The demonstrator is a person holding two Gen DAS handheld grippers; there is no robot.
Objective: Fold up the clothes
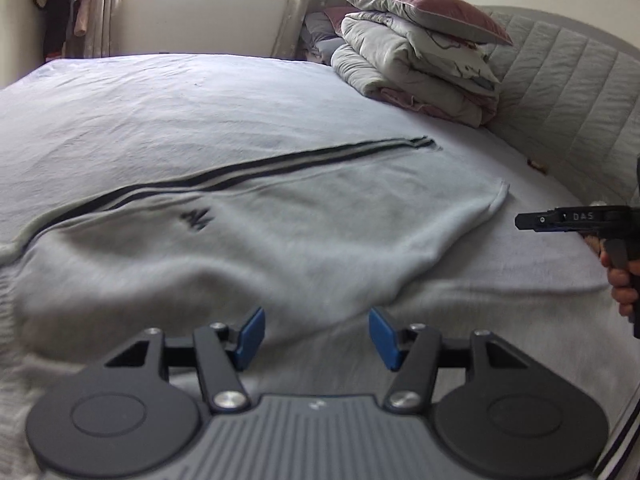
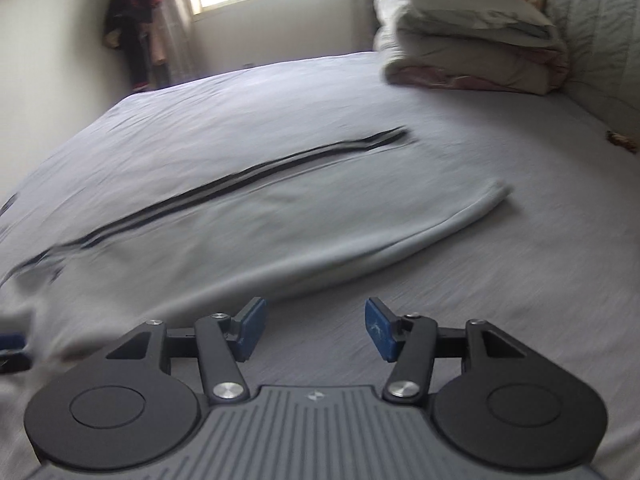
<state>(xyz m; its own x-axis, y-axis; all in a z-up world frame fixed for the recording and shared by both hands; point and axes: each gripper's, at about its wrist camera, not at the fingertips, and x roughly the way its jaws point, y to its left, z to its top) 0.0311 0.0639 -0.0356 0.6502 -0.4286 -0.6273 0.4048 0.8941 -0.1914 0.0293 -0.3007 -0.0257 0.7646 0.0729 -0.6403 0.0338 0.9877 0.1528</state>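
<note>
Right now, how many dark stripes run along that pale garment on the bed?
2. Both stripes run side by side along the far edge of the garment, toward the headboard. Others may be hidden underneath.

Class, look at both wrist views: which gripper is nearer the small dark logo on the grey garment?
Left. The left gripper hovers over the garment just below the logo; the right gripper sits off the garment's edge, over the bedsheet.

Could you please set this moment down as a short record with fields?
surface: bed
garment: pale grey sweater with dark stripes, lying flat on the bed
left gripper: open, empty, at the sweater's near edge
right gripper: open, empty, over bare sheet
far corner: stacked bedding with a pillow on top
</note>
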